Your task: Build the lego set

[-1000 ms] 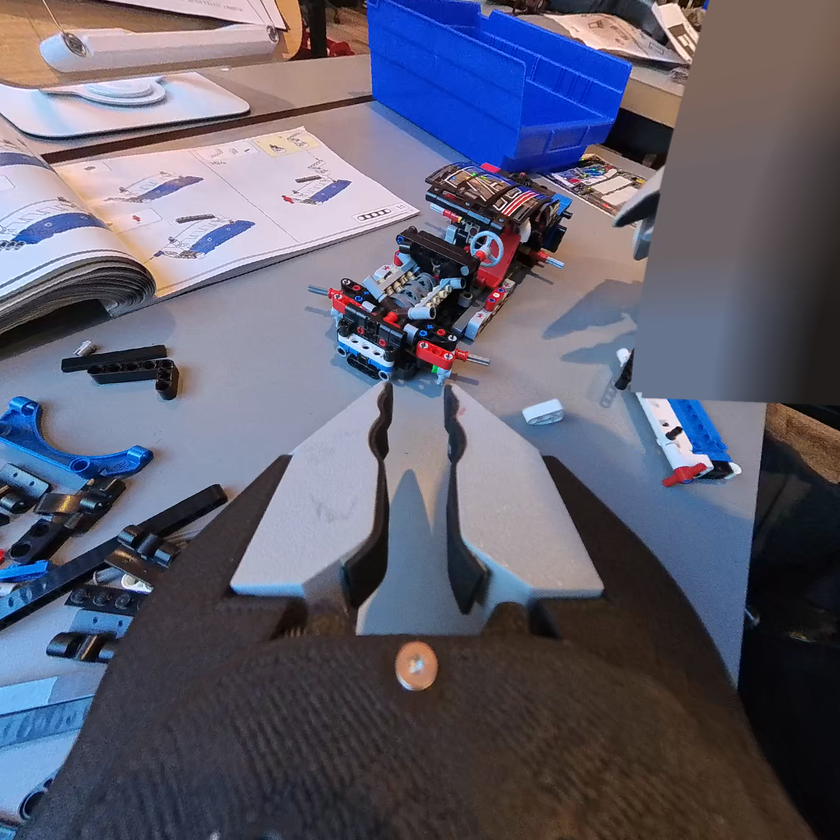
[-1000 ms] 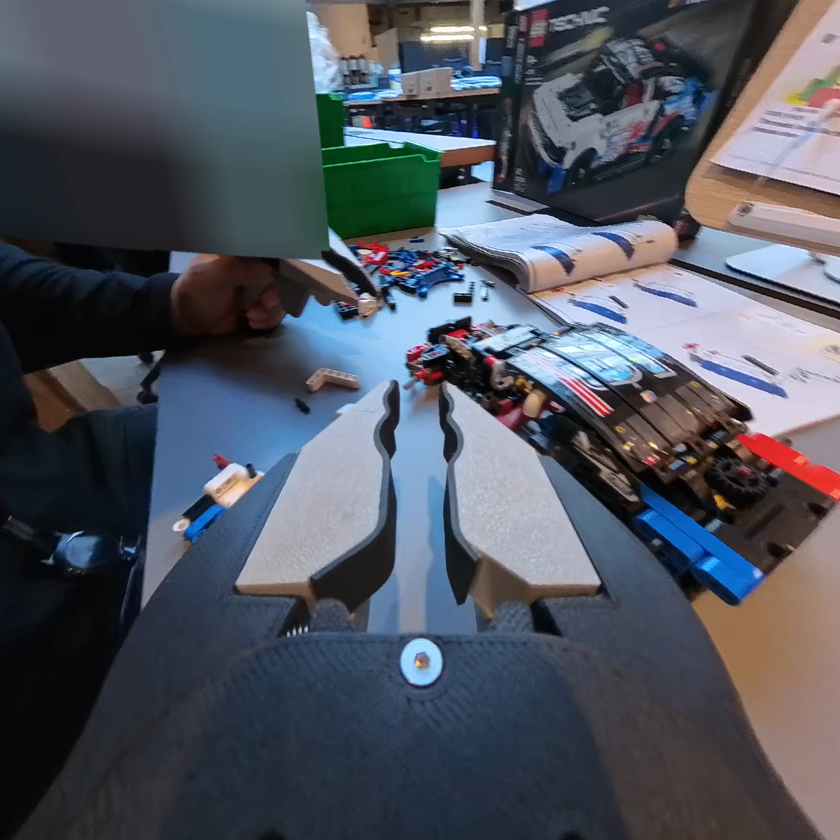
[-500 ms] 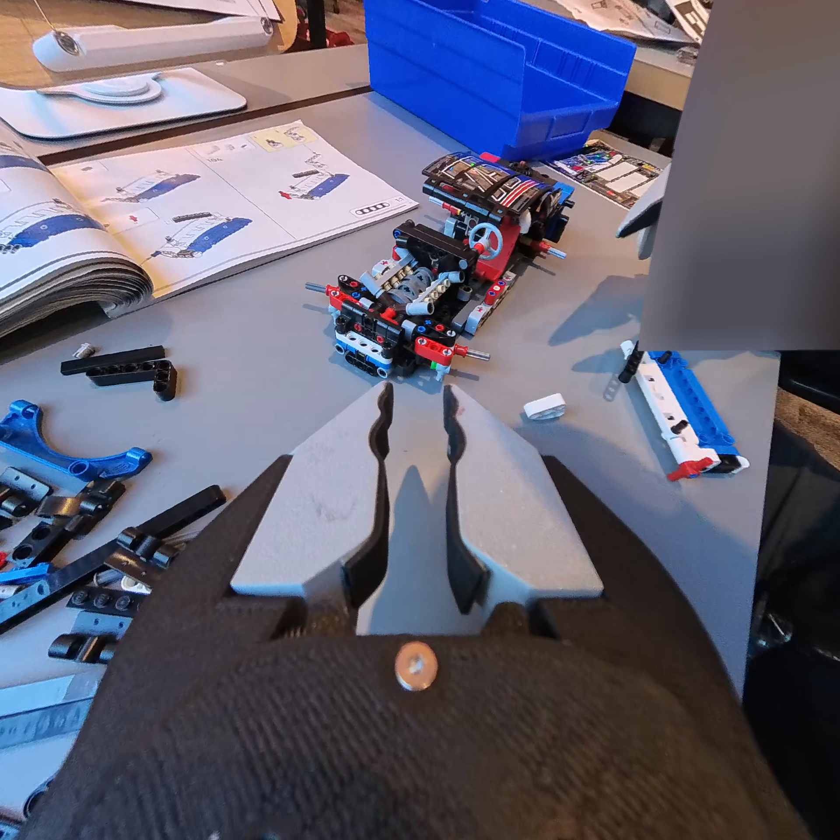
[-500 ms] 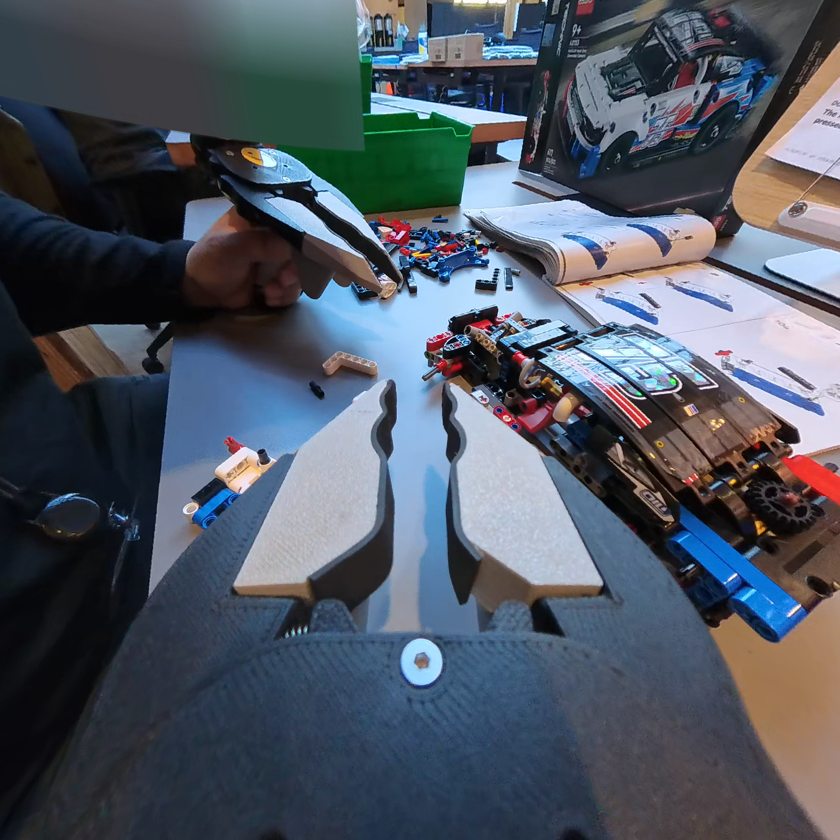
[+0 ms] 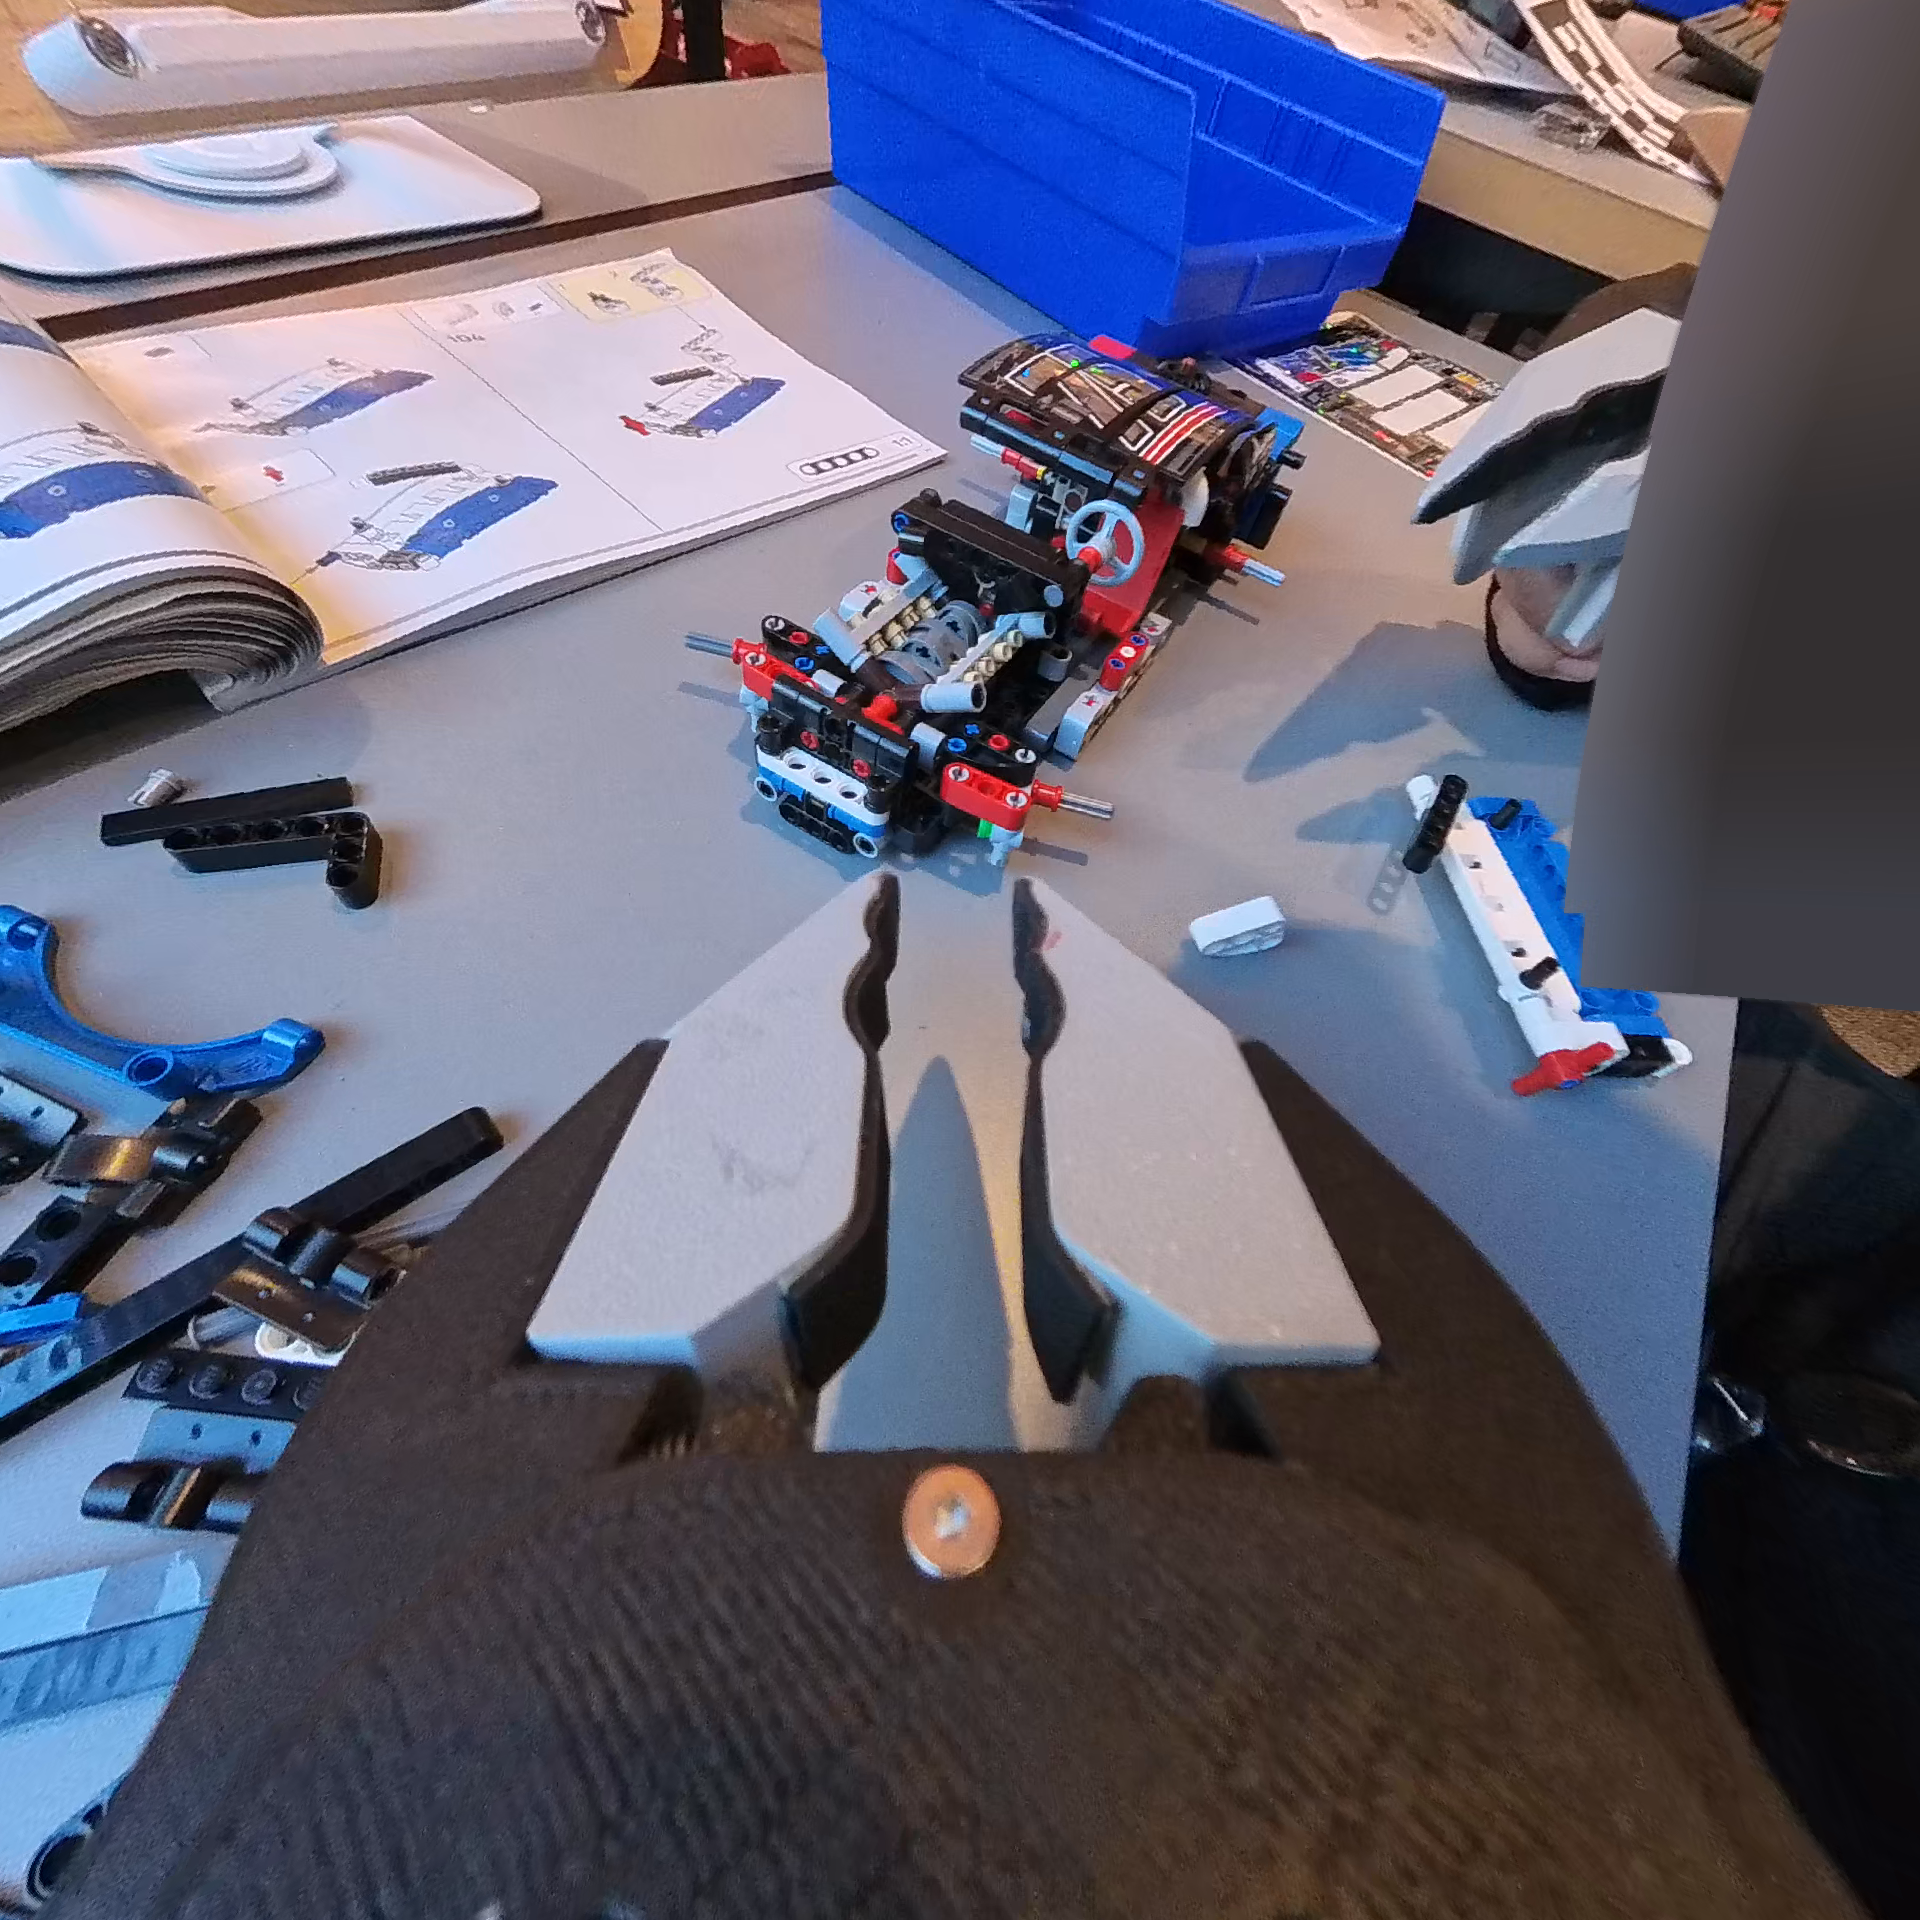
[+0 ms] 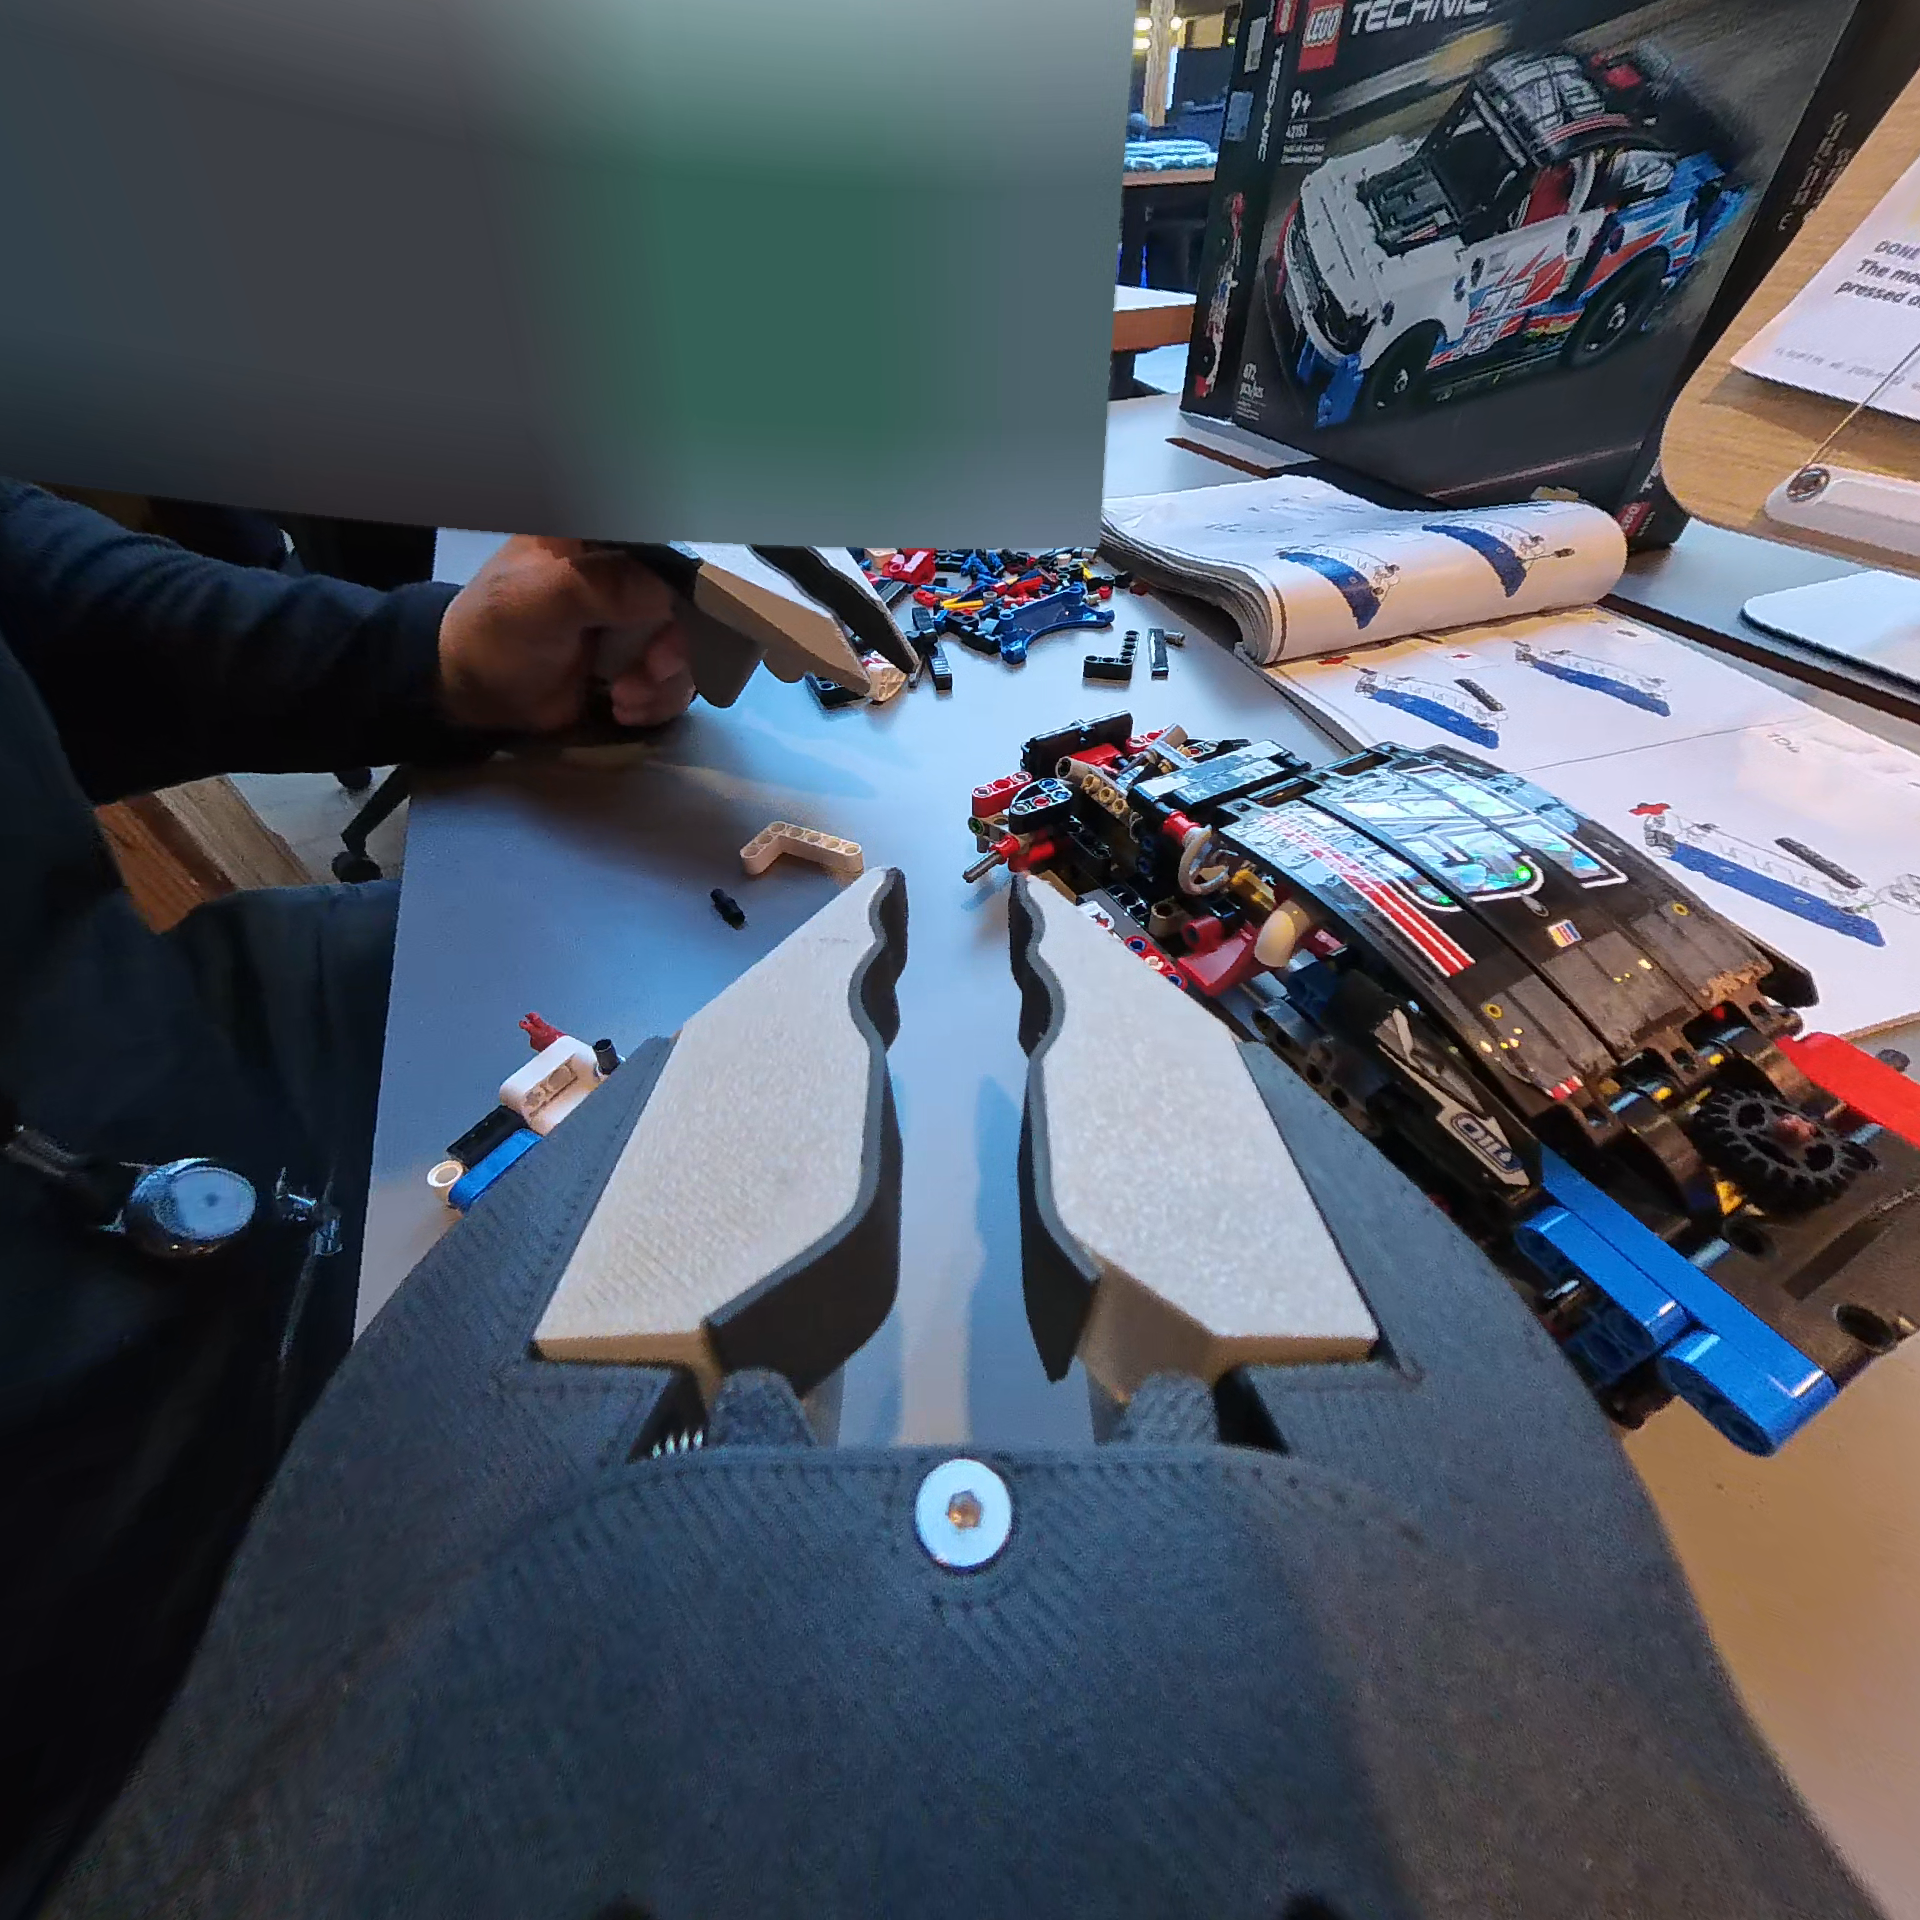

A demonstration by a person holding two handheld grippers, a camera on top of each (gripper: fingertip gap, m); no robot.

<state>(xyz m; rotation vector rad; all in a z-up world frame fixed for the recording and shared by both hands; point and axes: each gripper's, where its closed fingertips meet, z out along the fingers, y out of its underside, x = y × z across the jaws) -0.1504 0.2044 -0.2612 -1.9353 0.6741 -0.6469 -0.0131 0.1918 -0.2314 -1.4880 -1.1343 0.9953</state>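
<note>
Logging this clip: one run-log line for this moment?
left hand-held gripper open, empty | right hand-held gripper open, empty | car on table, untouched

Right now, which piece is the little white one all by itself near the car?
Find the half-built car on the grey table. Just off its near right corner lies a small white piece, alone. Unlike the white-and-blue assembly farther right, it is short, plain and unattached.

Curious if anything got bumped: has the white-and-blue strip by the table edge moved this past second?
No. The white-and-blue strip keeps the same gap and angle to the small white piece beside it; only the view shifted.
</note>
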